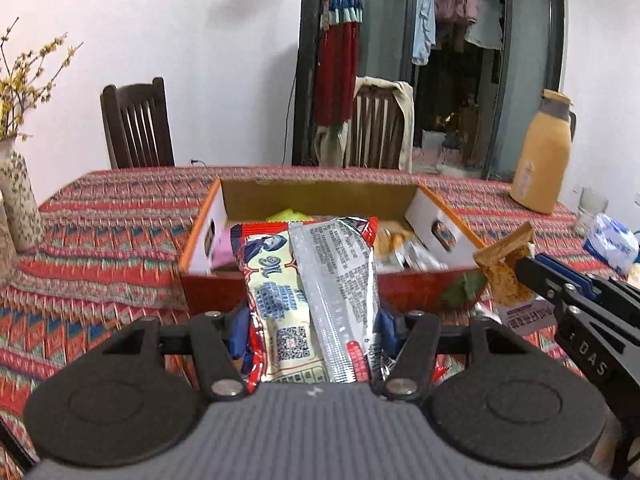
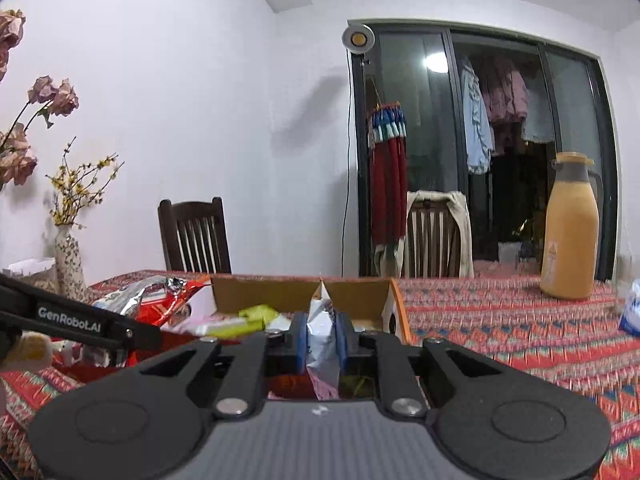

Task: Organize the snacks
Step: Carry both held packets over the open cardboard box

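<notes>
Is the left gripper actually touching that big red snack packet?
Touching: the left wrist view shows the left gripper with both blue pads pressed against the red snack packet.

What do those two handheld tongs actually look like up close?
Both are matte black plastic. Each left tongs and right tongs has a ribbed grey body, two round black discs, angular linkage arms with silver rivets, and blue pads on the fingers. White lettering marks their sides: "GenRobot.AI" on one, "DAS" on the other. No cables or sleeves show.

Someone's home dining room: patterned tablecloth on the table, wooden chairs, flower vase, laundry behind glass doors.
</notes>
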Available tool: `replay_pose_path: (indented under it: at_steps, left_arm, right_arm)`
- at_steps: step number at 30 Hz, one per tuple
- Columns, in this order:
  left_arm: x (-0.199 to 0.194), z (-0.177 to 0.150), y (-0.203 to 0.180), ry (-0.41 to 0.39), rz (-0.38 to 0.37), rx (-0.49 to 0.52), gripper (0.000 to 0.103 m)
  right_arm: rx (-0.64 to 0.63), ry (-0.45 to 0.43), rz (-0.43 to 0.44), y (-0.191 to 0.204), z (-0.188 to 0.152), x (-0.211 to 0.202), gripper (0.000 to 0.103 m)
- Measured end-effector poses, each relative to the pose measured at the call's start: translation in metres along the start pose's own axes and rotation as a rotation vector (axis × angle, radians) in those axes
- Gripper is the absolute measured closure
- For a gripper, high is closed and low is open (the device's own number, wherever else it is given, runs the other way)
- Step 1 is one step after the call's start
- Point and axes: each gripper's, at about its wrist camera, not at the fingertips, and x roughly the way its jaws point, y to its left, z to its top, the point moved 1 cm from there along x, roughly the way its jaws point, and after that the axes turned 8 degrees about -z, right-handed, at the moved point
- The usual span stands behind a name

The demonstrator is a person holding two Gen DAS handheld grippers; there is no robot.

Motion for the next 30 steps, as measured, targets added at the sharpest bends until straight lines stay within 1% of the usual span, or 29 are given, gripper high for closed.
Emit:
replay_pose_path:
  at_steps: [8,13,17,20,22,30]
  left_arm:
    - [0.024,0.043,0.012,-0.057,0.039,0.020,0.043]
    - [0.047,0.066,0.025,-0.078,0.054,0.010,0.043]
    - [0.065,0.080,0.035,-0.109,0.068,-0.011,0.043]
    - [0.079,0.081,0.044,-0.134,0.077,-0.036,0.043]
    - [0.087,0.076,0.050,-0.147,0.089,-0.041,0.043]
    - [0.118,0.066,0.067,-0.070,0.112,-0.050,0.043]
  right_arm:
    - [-0.022,-0.041,-0.013,0.011,0.033,0.034,0.088]
    - [-0.045,-0.055,-0.025,0.020,0.053,0.066,0.088]
    - [-0.040,-0.054,-0.040,0.026,0.062,0.092,0.088]
    - [-0.030,-0.052,-0.058,0.028,0.061,0.106,0.088]
    - [-0.032,-0.043,-0.069,0.028,0.055,0.114,0.088]
    - [-0.039,0.056,-0.074,0.026,0.032,0.147,0.088]
